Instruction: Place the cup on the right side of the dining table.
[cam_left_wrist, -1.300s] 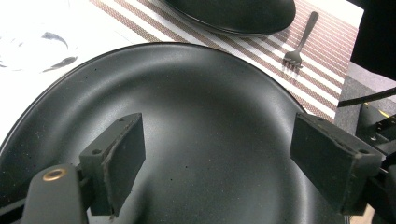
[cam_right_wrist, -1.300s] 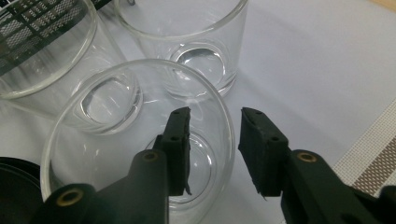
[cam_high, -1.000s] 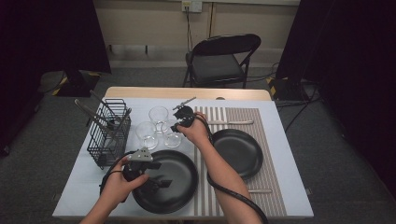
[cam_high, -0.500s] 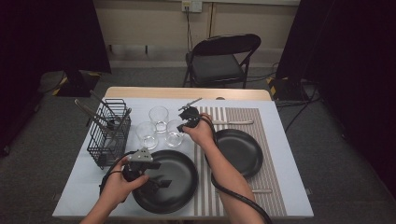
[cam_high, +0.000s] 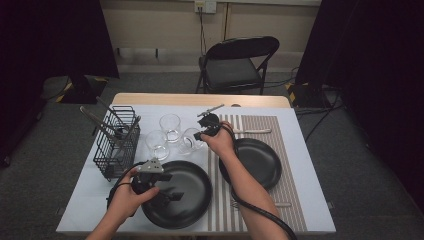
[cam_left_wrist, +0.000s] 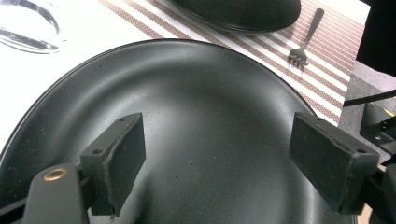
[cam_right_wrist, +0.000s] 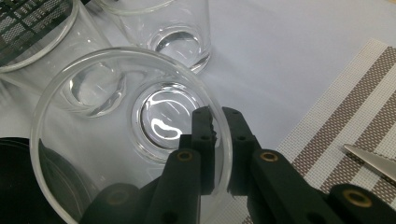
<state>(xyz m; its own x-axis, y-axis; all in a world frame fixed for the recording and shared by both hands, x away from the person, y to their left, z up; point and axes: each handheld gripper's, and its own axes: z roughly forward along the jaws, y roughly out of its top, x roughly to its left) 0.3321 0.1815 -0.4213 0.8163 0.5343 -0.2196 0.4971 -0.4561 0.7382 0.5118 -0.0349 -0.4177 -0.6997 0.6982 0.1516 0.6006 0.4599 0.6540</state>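
My right gripper (cam_right_wrist: 217, 116) is shut on the rim of a clear glass (cam_right_wrist: 163, 121), one jaw inside the wall and one outside; its jaws have just closed there. In the high view that gripper (cam_high: 204, 131) holds the glass (cam_high: 190, 141) at the left edge of the striped mat (cam_high: 287, 135). Two more clear glasses (cam_high: 170, 126) (cam_high: 157, 144) stand just to its left. My left gripper (cam_left_wrist: 217, 149) is open above a black plate (cam_left_wrist: 210, 93) with nothing between its pads; from above it (cam_high: 167, 192) hovers over the near plate (cam_high: 192, 175).
A second black plate (cam_high: 260, 160) lies on the mat, with a knife (cam_high: 255, 131) behind it and a fork (cam_high: 260, 204) in front. A black wire basket (cam_high: 117, 142) with utensils stands at the left. A folding chair (cam_high: 235, 62) is beyond the table.
My right gripper has shifted a little to the right with the glass. The left hand has stayed over the near plate.
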